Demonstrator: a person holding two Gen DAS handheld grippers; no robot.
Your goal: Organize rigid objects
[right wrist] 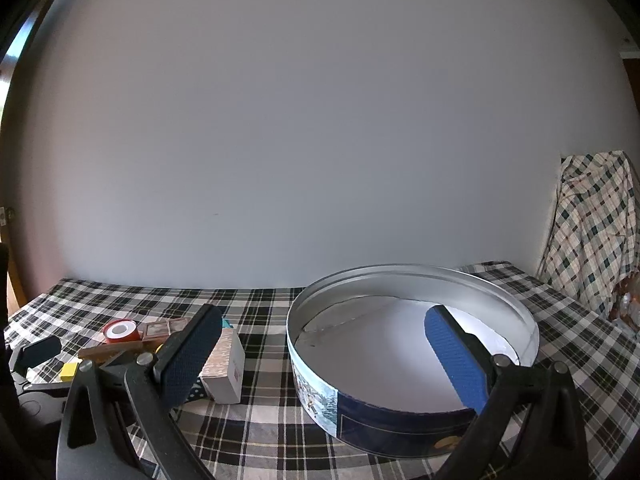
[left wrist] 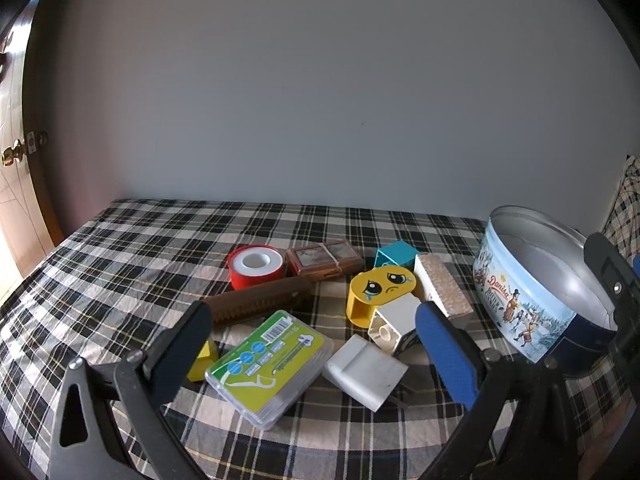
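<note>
Around your work area: checked cloth, bare wall, a door and a draped fabric.

You have a black, white and beige plaid cloth (left wrist: 140,240) covering the whole surface in front of you, running back until it meets a plain pale wall (left wrist: 320,80) that fills most of both views. At the far left of your left wrist view stands a wooden door (left wrist: 12,200) with a brass round knob (left wrist: 14,152). At the right edge of your right wrist view, a plaid fabric (right wrist: 596,220) in a lighter check hangs draped over something you cannot make out, just beside the wall.
</note>
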